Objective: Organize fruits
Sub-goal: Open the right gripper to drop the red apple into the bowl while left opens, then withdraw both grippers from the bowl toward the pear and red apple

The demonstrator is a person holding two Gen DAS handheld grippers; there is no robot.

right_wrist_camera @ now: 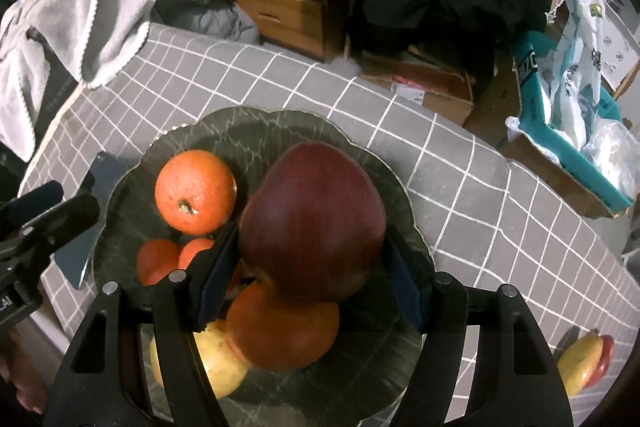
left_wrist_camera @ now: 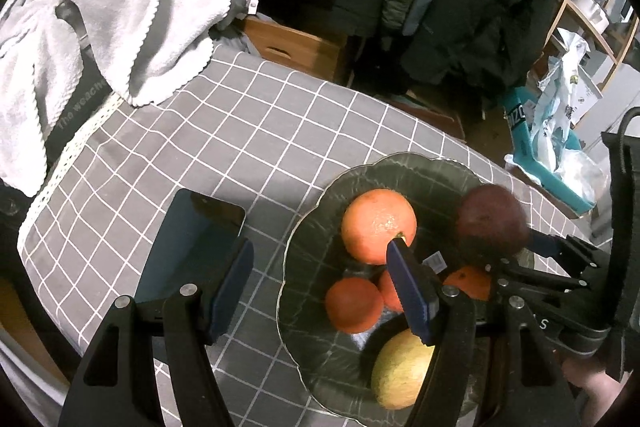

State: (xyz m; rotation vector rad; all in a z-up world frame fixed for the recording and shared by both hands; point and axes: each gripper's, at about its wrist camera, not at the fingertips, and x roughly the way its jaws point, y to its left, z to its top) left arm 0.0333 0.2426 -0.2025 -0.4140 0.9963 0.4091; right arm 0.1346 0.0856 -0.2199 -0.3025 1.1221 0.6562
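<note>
A dark glass plate (left_wrist_camera: pixel 420 179) on the grey checked tablecloth holds a large orange (left_wrist_camera: pixel 376 223), smaller oranges (left_wrist_camera: pixel 352 303) and a yellow apple (left_wrist_camera: pixel 400 371). My left gripper (left_wrist_camera: pixel 320 247) is open and holds nothing. It hangs over the plate's left rim, with one finger in front of the large orange. My right gripper (right_wrist_camera: pixel 312 235) is shut on a dark red apple (right_wrist_camera: pixel 312 219), which it holds just above the plate (right_wrist_camera: pixel 256 131). Under the apple lies an orange (right_wrist_camera: pixel 284 331). In the left wrist view the red apple (left_wrist_camera: pixel 492 223) hangs over the plate's right side.
A dark phone (left_wrist_camera: pixel 192 251) lies left of the plate. A yellow-red apple (right_wrist_camera: pixel 584 363) sits on the cloth at the right. A white towel (left_wrist_camera: pixel 100 27) covers the far left corner. Past the table edge are a teal box with bags (right_wrist_camera: pixel 560 131), wooden furniture and hanging coats.
</note>
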